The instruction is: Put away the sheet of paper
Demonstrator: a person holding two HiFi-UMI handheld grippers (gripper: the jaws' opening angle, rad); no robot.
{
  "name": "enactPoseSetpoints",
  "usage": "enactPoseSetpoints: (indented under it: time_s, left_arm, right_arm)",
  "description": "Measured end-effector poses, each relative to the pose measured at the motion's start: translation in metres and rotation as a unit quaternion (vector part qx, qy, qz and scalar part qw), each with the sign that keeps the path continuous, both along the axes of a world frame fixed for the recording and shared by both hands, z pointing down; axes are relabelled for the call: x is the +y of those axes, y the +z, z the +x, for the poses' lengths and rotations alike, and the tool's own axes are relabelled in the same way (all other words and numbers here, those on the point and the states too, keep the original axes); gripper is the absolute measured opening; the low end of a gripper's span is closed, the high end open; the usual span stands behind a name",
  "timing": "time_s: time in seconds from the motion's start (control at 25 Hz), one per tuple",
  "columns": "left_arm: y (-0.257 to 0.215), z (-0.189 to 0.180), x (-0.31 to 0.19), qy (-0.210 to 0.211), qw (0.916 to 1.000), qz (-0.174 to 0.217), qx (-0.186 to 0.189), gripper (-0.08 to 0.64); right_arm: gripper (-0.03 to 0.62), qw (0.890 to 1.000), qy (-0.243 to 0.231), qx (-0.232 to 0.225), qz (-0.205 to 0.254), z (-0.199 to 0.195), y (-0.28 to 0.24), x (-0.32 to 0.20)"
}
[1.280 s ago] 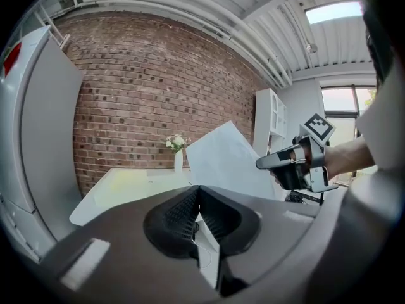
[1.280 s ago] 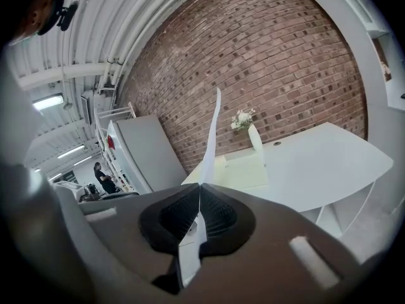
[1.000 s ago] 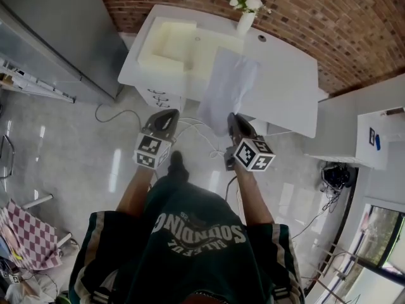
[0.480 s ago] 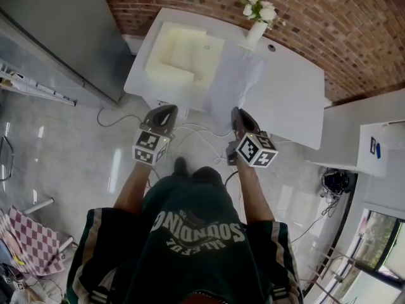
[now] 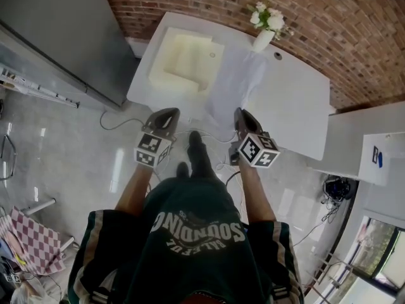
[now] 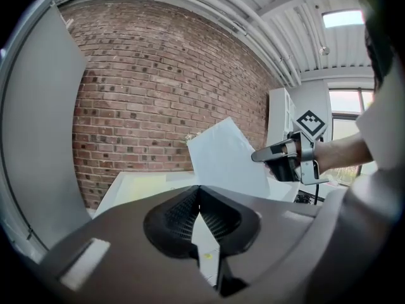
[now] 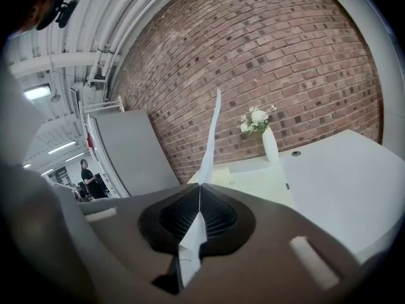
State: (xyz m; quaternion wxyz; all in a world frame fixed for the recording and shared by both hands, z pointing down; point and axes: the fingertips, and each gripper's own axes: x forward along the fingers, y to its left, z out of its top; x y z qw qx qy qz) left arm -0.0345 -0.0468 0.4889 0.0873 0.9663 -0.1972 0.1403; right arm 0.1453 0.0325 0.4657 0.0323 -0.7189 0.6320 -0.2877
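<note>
The sheet of paper (image 5: pixel 233 84) is white and hangs out over the white table (image 5: pixel 297 106), with its near edge pinched in my right gripper (image 5: pixel 239 111). In the right gripper view the paper (image 7: pixel 210 138) stands edge-on, rising from the right gripper's (image 7: pixel 200 185) closed jaws. My left gripper (image 5: pixel 169 111) is level with the right one, at the table's near edge, apart from the paper. Its jaws meet at the tip of the left gripper (image 6: pixel 199 187) with nothing between them. From there the paper (image 6: pixel 228 160) and the right gripper (image 6: pixel 254 158) show to the right.
A cream foam tray (image 5: pixel 183 59) lies on the table's left part. A white vase of flowers (image 5: pixel 266 27) stands at the back by the brick wall. A tall grey cabinet (image 5: pixel 57 37) is to the left. Cables (image 5: pixel 120 116) lie on the floor under the table edge.
Both grippers have moved forward toward the table, and the paper now reaches further over it. The person's foot has stepped forward between the grippers.
</note>
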Motion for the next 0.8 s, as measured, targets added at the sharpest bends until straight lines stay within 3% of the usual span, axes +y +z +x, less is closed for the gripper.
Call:
enactPoseSetpoints:
  time_s: [0.8]
  left_arm:
    - [0.003,0.071,-0.106,-0.022,0.9995,-0.011,-0.022,0.009]
  right_arm:
    - [0.002,0.999,-0.033,-0.014,-0.005,0.074,0.009,-0.132]
